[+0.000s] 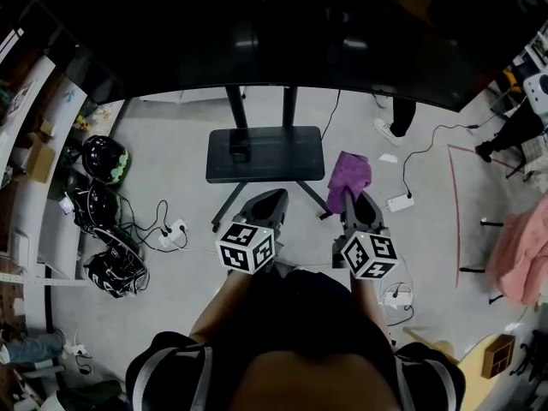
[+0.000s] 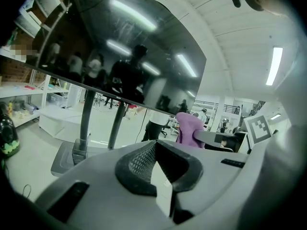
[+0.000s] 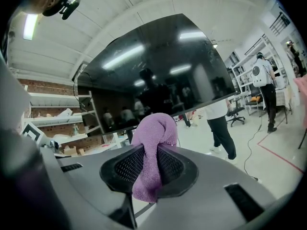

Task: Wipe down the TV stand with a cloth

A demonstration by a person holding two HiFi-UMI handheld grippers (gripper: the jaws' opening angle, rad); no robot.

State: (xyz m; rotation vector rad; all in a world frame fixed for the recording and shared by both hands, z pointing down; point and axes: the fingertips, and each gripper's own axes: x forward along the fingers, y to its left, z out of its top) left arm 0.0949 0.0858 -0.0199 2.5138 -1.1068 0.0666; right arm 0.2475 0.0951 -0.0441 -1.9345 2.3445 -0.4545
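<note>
The TV stand's dark shelf (image 1: 274, 157) sits low on two posts (image 1: 235, 110) under the big black screen (image 1: 300, 32). My right gripper (image 1: 355, 197) is shut on a purple cloth (image 1: 349, 174), which hangs just off the shelf's right edge. In the right gripper view the cloth (image 3: 153, 138) bulges out above the clamped jaws of the right gripper (image 3: 149, 150), with the screen (image 3: 158, 75) behind. My left gripper (image 1: 276, 197) is shut and holds nothing, near the shelf's front edge. In the left gripper view the left gripper (image 2: 154, 145) points at the posts (image 2: 86, 123), and the cloth (image 2: 188, 128) shows to the right.
Helmets (image 1: 104, 157) and a power strip (image 1: 175, 229) with tangled cables lie on the floor at left. Another power strip (image 1: 400, 202) and a red floor line (image 1: 456, 212) are at right. A person's feet (image 1: 390, 127) stand behind the stand. Shelving lines the left wall.
</note>
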